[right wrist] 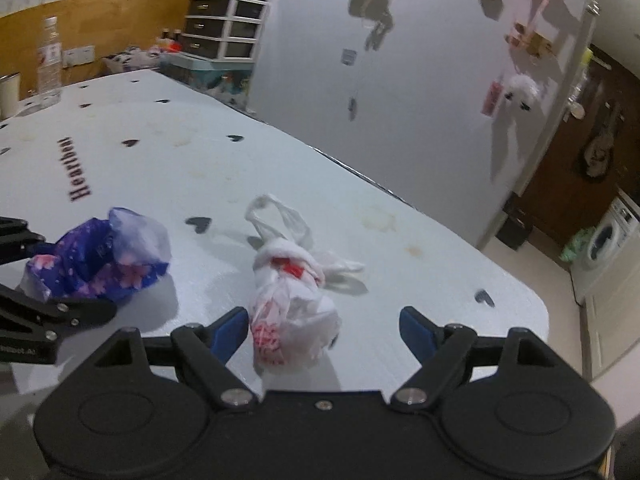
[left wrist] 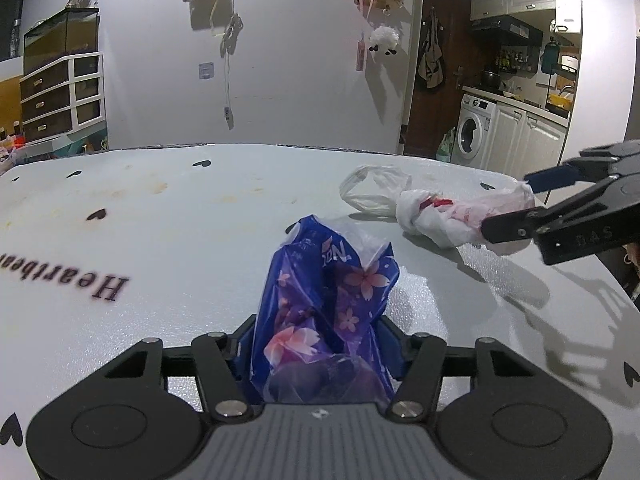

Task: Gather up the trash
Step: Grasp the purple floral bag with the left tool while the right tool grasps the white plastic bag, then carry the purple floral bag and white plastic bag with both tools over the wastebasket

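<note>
The left gripper (left wrist: pixel 318 344) is sitting low over the pale foam table cover (left wrist: pixel 168 240), and its blue pads are pressing in on both sides of a crumpled blue plastic bag printed with pink blossoms (left wrist: pixel 324 300), so the jaws are clamped on that bag; the bag is bulging up out of the grip and resting on the cover in front of it. From the right wrist view the same blue bag is lying to the left, with the left gripper's black fingers reaching round its near side. The right gripper (right wrist: pixel 322 330) is standing with its jaws wide apart around the near end of a knotted white plastic bag with red print (right wrist: pixel 294 312); one blue pad is just beside the bag's left edge, the other is well clear on the right, so nothing is being squeezed. In the left wrist view this white bag is lying to the right of the blue one, near the table's right edge, its loose handles trailing away towards the far side. Black hearts and the word "Heartbeat" (right wrist: pixel 79 170) are showing on the cover beyond the bags. Farther off, a clear plastic bottle (right wrist: pixel 49 66) is standing at the table's far left corner, and a washing machine (left wrist: pixel 474 130) is showing through the doorway.
</note>
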Demonstrator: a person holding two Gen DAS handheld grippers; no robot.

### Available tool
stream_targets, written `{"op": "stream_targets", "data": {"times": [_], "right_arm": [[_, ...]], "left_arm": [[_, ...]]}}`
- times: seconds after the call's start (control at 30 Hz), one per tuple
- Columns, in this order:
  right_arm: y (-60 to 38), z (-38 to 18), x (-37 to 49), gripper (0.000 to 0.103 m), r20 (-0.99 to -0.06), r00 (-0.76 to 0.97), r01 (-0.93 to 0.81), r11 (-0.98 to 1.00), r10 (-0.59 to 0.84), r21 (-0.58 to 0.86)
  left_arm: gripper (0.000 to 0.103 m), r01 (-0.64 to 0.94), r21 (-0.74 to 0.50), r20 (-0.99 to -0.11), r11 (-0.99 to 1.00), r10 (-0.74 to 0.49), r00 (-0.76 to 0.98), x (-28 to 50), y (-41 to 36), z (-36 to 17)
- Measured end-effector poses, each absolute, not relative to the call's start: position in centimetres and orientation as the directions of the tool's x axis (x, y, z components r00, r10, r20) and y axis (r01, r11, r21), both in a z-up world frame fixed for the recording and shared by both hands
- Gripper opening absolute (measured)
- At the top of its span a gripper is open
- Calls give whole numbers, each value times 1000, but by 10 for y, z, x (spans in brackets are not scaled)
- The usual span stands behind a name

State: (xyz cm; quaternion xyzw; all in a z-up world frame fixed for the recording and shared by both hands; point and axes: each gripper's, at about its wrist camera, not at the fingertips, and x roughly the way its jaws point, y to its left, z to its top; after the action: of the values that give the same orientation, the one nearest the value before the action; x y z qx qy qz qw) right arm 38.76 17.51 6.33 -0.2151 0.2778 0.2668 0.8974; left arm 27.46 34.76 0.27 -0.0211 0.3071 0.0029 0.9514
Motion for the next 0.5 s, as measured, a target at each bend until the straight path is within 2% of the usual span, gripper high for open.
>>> {"op": "stream_targets", "data": {"times": [0.07, 0.17, 0.23, 0.27, 0.3, 0.5], "right_arm": [[183, 61, 391, 82, -631, 684, -620, 748, 366, -238], [192, 54, 397, 73, -669, 649, -639, 737, 361, -221], [194, 49, 400, 60, -679, 644, -636, 740, 352, -220], [193, 48, 400, 47, -676, 644, -636, 742, 357, -214], [191, 48, 400, 40, -672, 644, -636, 744, 365, -204], [172, 48, 387, 32, -626, 667, -632, 751, 403, -191]], "left_arm": [[60, -18, -42, -584, 999, -10, 812, 275, 348, 3], [60, -3, -34, -586, 999, -17, 810, 275, 344, 2], [60, 2, -22, -587, 1000, -15, 809, 276, 342, 2], [60, 2, -23, -587, 1000, -15, 809, 275, 343, 2], [59, -1, -26, -586, 1000, -14, 810, 275, 343, 2], [51, -42, -5, -581, 999, 31, 813, 274, 344, 3]]}}
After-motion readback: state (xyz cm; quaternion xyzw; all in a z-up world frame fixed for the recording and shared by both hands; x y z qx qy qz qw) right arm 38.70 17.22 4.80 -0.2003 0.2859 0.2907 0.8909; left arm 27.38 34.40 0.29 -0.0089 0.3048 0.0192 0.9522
